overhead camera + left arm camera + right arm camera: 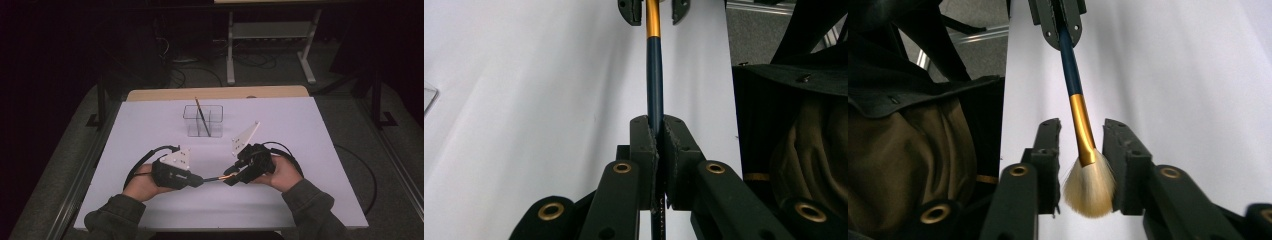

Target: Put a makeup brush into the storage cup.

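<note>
A: High view first. Your left gripper [197, 181] and right gripper [231, 179] face each other low over the white table [310, 150], the brush [214, 178] bridging them.

B: Left tongs?

A: Clamped tight on the brush's dark blue handle [654, 95]; in the left gripper view the pads pinch it from both sides.

B: And your right?

A: Right gripper view: jaws parted around the brush head. The gold ferrule [1083, 131] and pale bristles [1090, 189] sit between the pads with a gap on each side, so no grip there.

B: Anything else on the table?

A: A clear box [202, 120] well behind your grippers, a thin stick [201, 116] leaning inside it.
</note>
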The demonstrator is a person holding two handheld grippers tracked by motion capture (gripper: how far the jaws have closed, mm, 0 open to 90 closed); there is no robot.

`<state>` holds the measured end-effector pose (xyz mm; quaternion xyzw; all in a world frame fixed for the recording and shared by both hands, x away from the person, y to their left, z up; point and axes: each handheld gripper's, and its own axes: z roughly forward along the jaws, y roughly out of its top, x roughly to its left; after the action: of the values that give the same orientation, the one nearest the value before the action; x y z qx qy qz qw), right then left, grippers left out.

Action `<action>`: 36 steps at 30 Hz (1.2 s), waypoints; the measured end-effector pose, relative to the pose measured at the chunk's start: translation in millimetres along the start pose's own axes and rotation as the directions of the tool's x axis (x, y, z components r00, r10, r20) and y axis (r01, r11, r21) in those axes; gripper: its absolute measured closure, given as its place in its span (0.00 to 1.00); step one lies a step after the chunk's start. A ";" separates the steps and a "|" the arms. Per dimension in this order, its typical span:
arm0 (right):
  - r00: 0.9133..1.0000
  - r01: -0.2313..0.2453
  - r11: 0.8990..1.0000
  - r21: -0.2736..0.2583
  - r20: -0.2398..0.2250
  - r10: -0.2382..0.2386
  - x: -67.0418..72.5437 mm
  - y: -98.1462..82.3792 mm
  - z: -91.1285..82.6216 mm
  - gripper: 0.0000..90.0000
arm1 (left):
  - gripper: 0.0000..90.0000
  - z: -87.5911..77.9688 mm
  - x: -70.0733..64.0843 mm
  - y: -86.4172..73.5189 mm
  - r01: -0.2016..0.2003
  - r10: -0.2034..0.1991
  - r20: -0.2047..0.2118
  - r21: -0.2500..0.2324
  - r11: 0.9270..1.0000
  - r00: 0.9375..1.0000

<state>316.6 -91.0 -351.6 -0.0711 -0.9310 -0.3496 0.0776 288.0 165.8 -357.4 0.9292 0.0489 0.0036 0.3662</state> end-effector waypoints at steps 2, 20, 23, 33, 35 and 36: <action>1.000 0.005 1.000 -0.005 -0.015 -0.005 -1.4 0.0 -0.2 0.84 | 0.94 -0.3 0.1 -0.6 0.000 0.000 0.005 -0.004 1.000 1.000; 0.997 0.071 0.995 0.075 -0.024 -0.069 3.3 11.6 2.1 0.93 | 0.91 11.8 0.4 6.6 -0.005 0.004 0.022 0.058 0.998 1.000; 0.997 0.070 0.995 0.064 -0.015 -0.069 5.1 12.8 -0.9 0.93 | 0.93 11.7 -0.4 6.3 -0.017 0.017 0.013 0.051 0.999 1.000; 1.000 -0.013 0.997 -0.076 0.007 0.014 -0.8 0.3 -6.5 0.70 | 0.93 8.6 0.9 -3.8 0.035 -0.036 -0.013 -0.039 0.999 0.999; 1.000 -0.023 0.996 -0.088 -0.001 0.023 -1.9 -1.0 -6.2 0.72 | 0.93 9.5 0.5 -4.7 0.038 -0.039 -0.017 -0.035 0.999 0.999; 1.000 -0.020 0.995 -0.095 -0.002 0.020 -2.8 -1.2 -5.9 0.74 | 0.93 9.7 0.5 -5.0 0.039 -0.040 -0.018 -0.036 0.999 0.999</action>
<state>319.7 -96.0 -348.5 -0.0840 -0.9125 -0.3927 0.0781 288.5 162.9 -368.0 0.9213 0.0707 0.0057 0.3824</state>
